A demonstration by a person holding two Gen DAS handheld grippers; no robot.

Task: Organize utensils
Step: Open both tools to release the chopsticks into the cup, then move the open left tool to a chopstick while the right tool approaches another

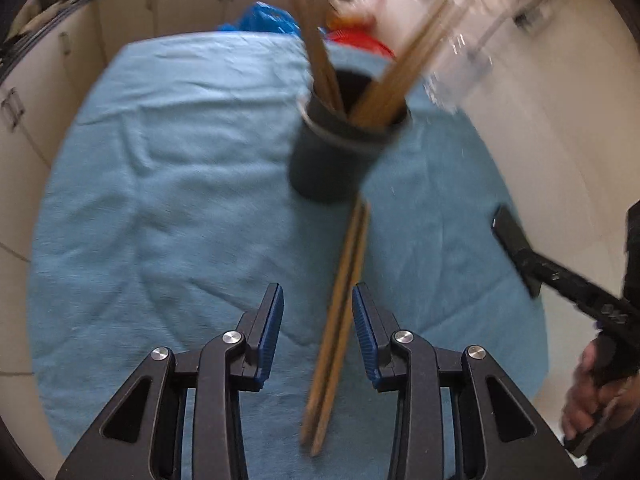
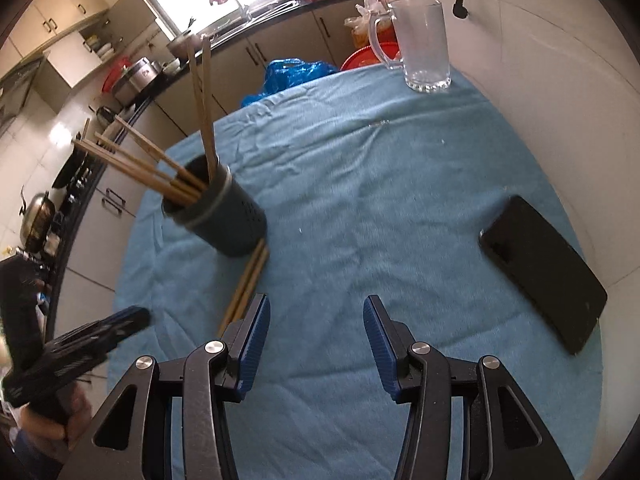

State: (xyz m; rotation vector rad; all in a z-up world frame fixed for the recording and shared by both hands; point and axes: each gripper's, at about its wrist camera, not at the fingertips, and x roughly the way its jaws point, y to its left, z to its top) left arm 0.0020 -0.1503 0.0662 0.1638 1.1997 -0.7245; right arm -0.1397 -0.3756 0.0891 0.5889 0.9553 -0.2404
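In the left wrist view, the left gripper (image 1: 318, 340) fills the bottom of the frame, its blue-padded jaws standing moderately apart with nothing pressed between them. The pair of loose brown wooden chopsticks (image 1: 340, 320) lies flat on the wrinkled light-blue cloth (image 1: 160, 200) and runs up through the right half of that gap, close to the right pad but, as far as the blurred frame shows, not gripped. Their long axis goes from the lower centre of the frame up to the foot of the dark cylindrical utensil holder (image 1: 340, 152), roughly along the line the gripper points, so the pads sit on either side of the shafts. By that, the left gripper is plainly the nearer tool.

In the right wrist view, the same chopsticks sit lower left, slanting from the holder's base down to just beside the left finger of the right gripper (image 2: 316, 344). That gripper's jaws are wider, still spreading slightly, with only bare cloth between them. The black flat phone (image 2: 544, 272) lies well apart at the right.

The chopsticks look thin, straight, matte and side by side, touching each other; the holder upper centre already carries several more, leaning outward.
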